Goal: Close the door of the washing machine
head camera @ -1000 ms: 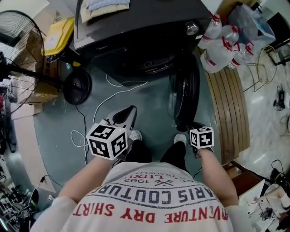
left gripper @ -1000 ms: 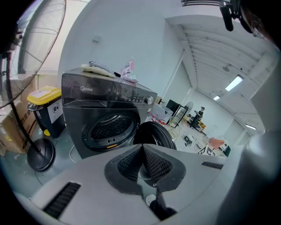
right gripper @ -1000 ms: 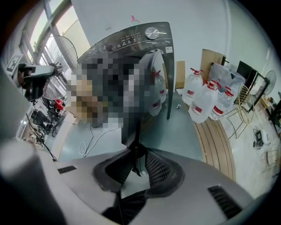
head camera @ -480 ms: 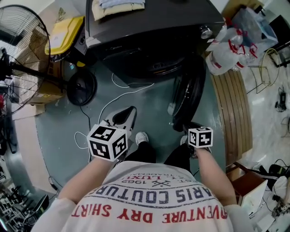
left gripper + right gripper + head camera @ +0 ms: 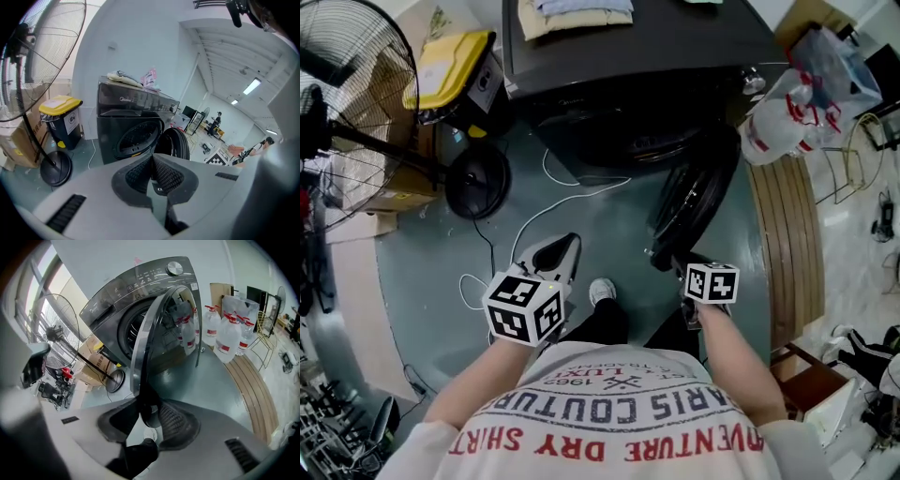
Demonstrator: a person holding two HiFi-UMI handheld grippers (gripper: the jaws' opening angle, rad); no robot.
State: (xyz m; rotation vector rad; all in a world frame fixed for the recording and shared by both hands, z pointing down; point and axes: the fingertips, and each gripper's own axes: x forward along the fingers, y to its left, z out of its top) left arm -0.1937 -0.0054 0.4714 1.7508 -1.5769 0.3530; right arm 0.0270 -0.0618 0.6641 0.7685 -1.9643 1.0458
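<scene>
The right hand-held gripper has its jaws apart, just opening, with the near edge of the round black washing-machine door between them. The left hand-held gripper is closed and empty.

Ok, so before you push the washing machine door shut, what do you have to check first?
1. Door needs closing: ok. The door stands swung out from the drum opening.
2. Right gripper at the door: ok. The door's rim stands between its jaws, which have just been opening and do not clamp it.
3. Left gripper out of the way: ok. It is shut, empty and off to the left.
4. Nothing hanging out of the drum opening: ok, none seen on its rim.
5. White cable clear of the door: ok, it lies flat on the floor.
6. Deep inside the opening: cannot tell, too dark.
</scene>
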